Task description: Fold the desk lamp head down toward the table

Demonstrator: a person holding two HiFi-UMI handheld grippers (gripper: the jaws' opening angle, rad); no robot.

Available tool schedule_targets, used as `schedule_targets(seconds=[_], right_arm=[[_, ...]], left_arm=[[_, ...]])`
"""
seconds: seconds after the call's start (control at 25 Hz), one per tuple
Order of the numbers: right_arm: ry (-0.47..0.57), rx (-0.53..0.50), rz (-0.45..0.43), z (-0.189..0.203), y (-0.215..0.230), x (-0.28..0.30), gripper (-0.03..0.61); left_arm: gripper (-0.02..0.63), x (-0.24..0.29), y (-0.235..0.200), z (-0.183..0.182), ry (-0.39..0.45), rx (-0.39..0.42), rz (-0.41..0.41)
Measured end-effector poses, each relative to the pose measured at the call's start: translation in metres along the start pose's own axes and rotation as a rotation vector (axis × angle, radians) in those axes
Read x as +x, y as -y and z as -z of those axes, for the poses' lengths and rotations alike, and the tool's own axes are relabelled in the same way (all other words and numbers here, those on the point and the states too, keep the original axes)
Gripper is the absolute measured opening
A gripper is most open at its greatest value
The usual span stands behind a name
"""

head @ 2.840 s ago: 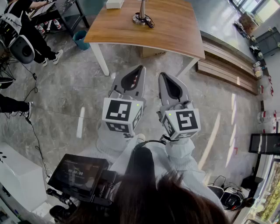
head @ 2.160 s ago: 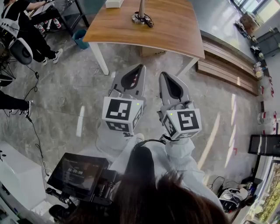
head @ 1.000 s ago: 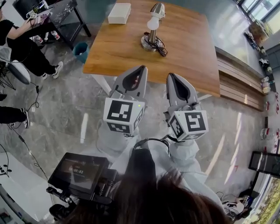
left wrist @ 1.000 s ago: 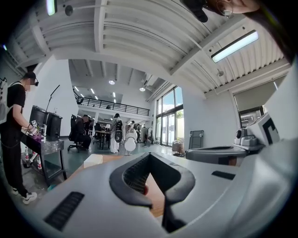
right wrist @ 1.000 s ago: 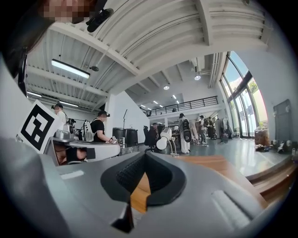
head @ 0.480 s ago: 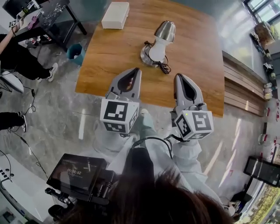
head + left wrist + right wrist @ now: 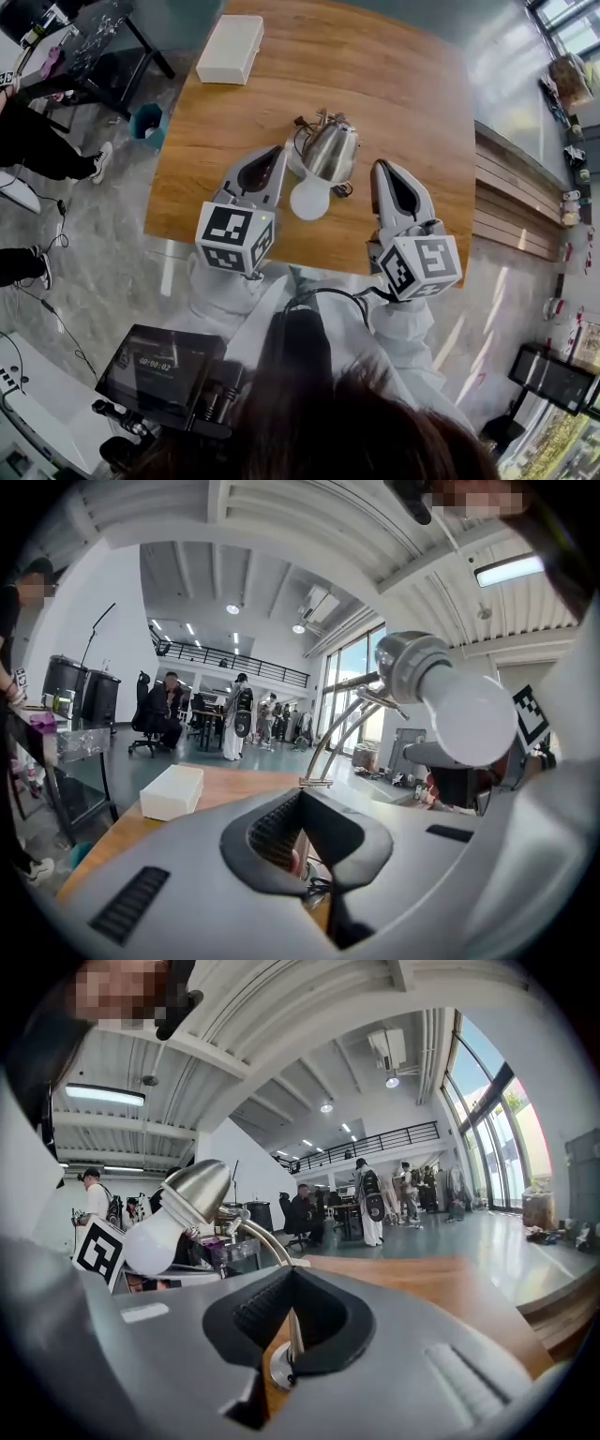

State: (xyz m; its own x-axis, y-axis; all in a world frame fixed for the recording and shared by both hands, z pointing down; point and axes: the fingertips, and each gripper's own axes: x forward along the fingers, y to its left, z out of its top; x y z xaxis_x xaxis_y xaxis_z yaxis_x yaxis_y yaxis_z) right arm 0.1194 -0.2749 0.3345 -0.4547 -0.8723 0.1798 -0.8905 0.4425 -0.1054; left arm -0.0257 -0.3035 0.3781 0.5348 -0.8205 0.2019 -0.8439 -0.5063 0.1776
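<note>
A desk lamp stands on the wooden table (image 7: 412,94), with a brushed-metal head (image 7: 330,150) and a white bulb (image 7: 308,200) that faces towards me. The left gripper view shows the head (image 7: 411,664) high at the right on its curved arm (image 7: 336,731). In the right gripper view the head (image 7: 199,1189) is up at the left, and the round base (image 7: 279,1369) shows behind the jaws. My left gripper (image 7: 272,152) is shut and empty just left of the head. Just right of it, my right gripper (image 7: 382,169) is also shut and empty. Neither touches the lamp.
A white box (image 7: 230,49) lies at the table's far left corner. A blue bin (image 7: 148,122) and a dark side table (image 7: 112,37) stand left of the table. A black cord (image 7: 302,127) trails from the lamp. Wooden benches (image 7: 525,202) run along the right, and people sit far behind.
The table and lamp have come much closer in the head view. Both grippers, earlier over the floor, now reach over the table's near edge on either side of the lamp head.
</note>
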Motion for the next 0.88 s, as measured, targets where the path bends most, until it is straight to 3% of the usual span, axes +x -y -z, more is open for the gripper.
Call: schedule_targets(seconds=[0.16, 0.28, 0.48, 0.64, 0.88], right_arm=[[-0.043, 0.019, -0.016, 0.008, 0.007, 0.027, 0.0], [-0.048, 0.024, -0.047, 0.021, 0.01, 0.042, 0.001], [-0.097, -0.062, -0.134, 0.069, 0.011, 0.075, 0.002], [-0.146, -0.074, -0.215, 0.093, 0.002, 0.094, 0.037], [-0.204, -0.111, -0.264, 0.113, 0.002, 0.117, 0.148]], left_arm=[[0.002, 0.024, -0.006, -0.006, -0.027, -0.057, 0.112], [0.002, 0.039, -0.001, -0.01, -0.109, -0.118, 0.247], [0.002, 0.057, 0.003, -0.016, -0.238, -0.273, 0.466], [0.061, 0.059, 0.001, -0.028, -0.271, -0.441, 0.598], [0.189, 0.057, 0.013, -0.042, -0.374, -0.812, 0.816]])
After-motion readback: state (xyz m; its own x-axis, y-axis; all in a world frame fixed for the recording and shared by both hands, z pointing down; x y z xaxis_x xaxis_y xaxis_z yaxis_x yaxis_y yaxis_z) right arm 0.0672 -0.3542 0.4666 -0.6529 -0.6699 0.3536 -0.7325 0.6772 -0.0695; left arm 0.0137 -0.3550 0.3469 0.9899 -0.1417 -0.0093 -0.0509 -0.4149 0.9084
